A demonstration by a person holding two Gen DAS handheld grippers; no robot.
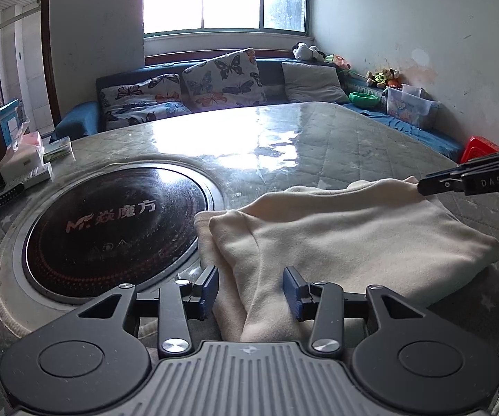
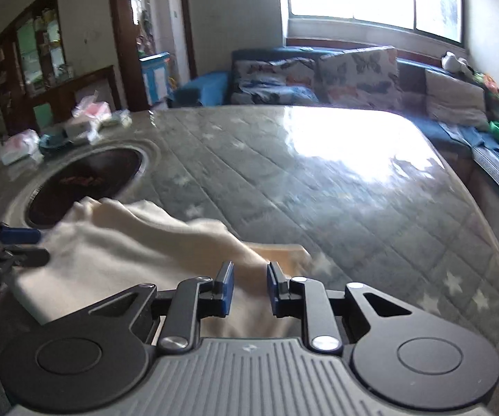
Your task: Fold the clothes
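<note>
A cream fleece garment (image 1: 346, 239) lies folded on the quilted table, beside the round black hotplate (image 1: 117, 228). My left gripper (image 1: 251, 289) stands open at the garment's near edge, and a ridge of the cloth runs between its blue-padded fingers without being pinched. My right gripper (image 1: 421, 187) comes in from the right at the far corner, where the cloth rises to its tip. In the right wrist view, which is blurred, the right gripper (image 2: 249, 287) has a narrow gap filled by a bunch of the garment (image 2: 128, 253). The left gripper (image 2: 37, 244) shows at the left edge.
The table (image 1: 336, 145) has a glossy quilted cover with stars. Tissue packs and small boxes (image 1: 24, 159) and a strap sit at its left edge. Behind it stand a blue sofa with butterfly cushions (image 1: 221, 79), a green bowl and storage boxes (image 1: 409, 104). A red stool (image 1: 478, 149) is at the right.
</note>
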